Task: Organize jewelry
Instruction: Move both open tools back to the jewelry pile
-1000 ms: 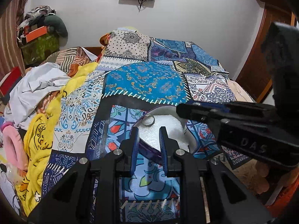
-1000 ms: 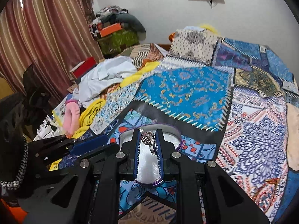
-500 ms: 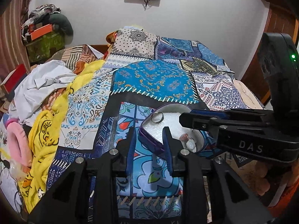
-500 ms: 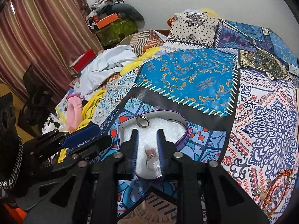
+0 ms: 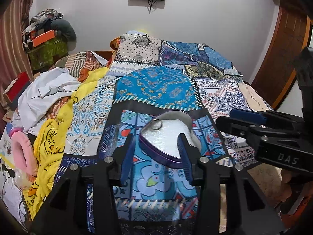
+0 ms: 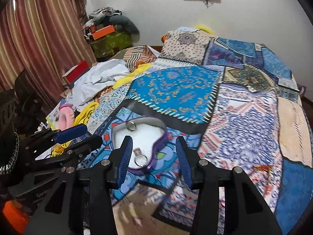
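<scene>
Rings (image 6: 139, 156) (two, in tray (image 6: 162, 137)) lie ahead of hand-held gripper (image 6: 153, 153).

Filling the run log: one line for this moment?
left gripper: open | right gripper: open | two rings in heart box

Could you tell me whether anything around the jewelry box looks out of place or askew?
Nothing stands out. The heart-shaped box lies open on the quilt, with a plain ring near its top and a stone ring near its tip, both on the white lining. Both grippers are open and empty.
</scene>
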